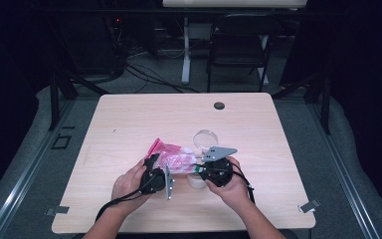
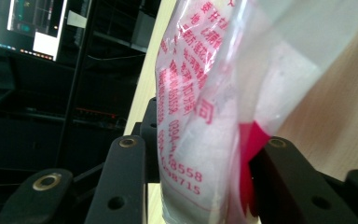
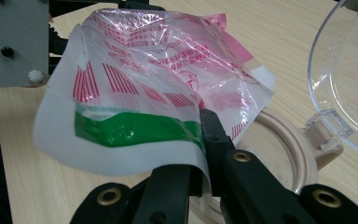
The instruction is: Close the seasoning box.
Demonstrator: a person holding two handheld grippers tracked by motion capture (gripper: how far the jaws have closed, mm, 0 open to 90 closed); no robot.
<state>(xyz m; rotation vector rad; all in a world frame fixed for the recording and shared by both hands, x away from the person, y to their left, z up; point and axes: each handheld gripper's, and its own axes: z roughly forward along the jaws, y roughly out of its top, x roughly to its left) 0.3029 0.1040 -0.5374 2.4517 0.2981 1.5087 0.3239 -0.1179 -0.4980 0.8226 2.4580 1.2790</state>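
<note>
The wooden surface (image 1: pixel 129 124) is the largest thing here; it is pale, with a small dark round cap (image 1: pixel 219 105) near its far edge. Behind it, on the floor, stands a dark folding chair (image 1: pixel 238 45).

Near the person's edge of the surface, a clear plastic bag (image 1: pixel 176 160) with red print is held up between the two grippers. In the left gripper view the bag (image 2: pixel 205 107) hangs upright and has a white powder inside, with red characters and numbers printed on it. In the right gripper view the same bag (image 3: pixel 168 70) shows red stripes and a green band along its white sealed edge.

The left gripper (image 1: pixel 151 172) is at the left end of the bag, and its jaws are closed on the lower part of it, one jaw on each side. The right gripper (image 1: pixel 206 172) is at the right end; its jaws are almost together and pinch the sealed edge by the green band.

Just behind the right gripper stands a round container (image 1: pixel 197 180) with a beige rim (image 3: pixel 284 149), directly under the bag's right end. Its clear lid (image 3: pixel 345 70) is hinged and tilted open, away from the bag.
</note>
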